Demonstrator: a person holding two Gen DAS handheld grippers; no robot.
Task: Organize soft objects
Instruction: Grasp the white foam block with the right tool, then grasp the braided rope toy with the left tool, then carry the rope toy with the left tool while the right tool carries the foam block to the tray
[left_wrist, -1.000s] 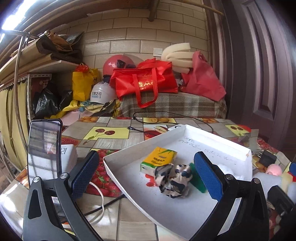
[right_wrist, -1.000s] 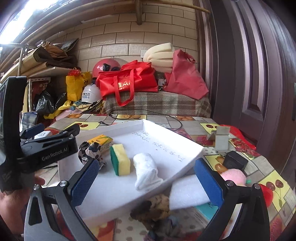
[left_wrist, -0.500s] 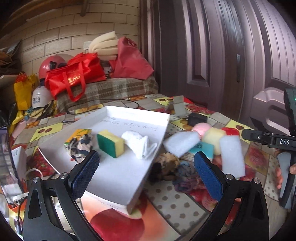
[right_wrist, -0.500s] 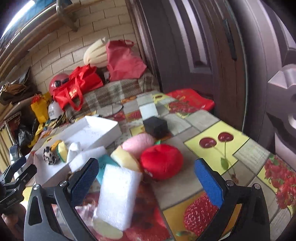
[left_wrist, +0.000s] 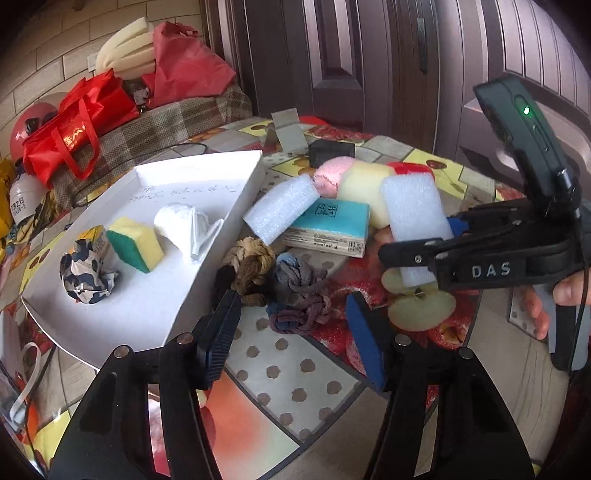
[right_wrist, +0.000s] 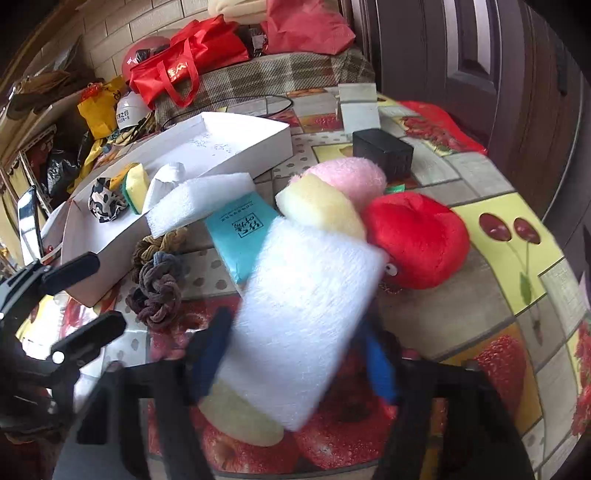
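My left gripper (left_wrist: 291, 306) hovers low over a purple-grey braided cloth (left_wrist: 299, 291) beside a brown braided cloth (left_wrist: 251, 269). Its jaws are closing with the purple-grey cloth between the fingertips, and the pads stand clear of it. My right gripper (right_wrist: 295, 321) has a white foam block (right_wrist: 306, 295) between its closing jaws, with the pads against the block's sides. The white tray (left_wrist: 147, 302) on the left holds a camouflage cloth (left_wrist: 86, 277), a yellow-green sponge (left_wrist: 135, 243) and a white rolled cloth (left_wrist: 184, 225).
A second foam block (left_wrist: 280, 206), a teal tissue pack (left_wrist: 332, 225), a pink plush (left_wrist: 330, 173), a yellow sponge (left_wrist: 364, 192) and a red plush (right_wrist: 413, 240) crowd the table by the tray. Behind them stands a black box (left_wrist: 330, 151). A dark door rises at the right.
Both grippers swung right from the tray and came down over the loose pile. Both pairs of jaws have narrowed, the right around the foam block, the left over the braided cloths.
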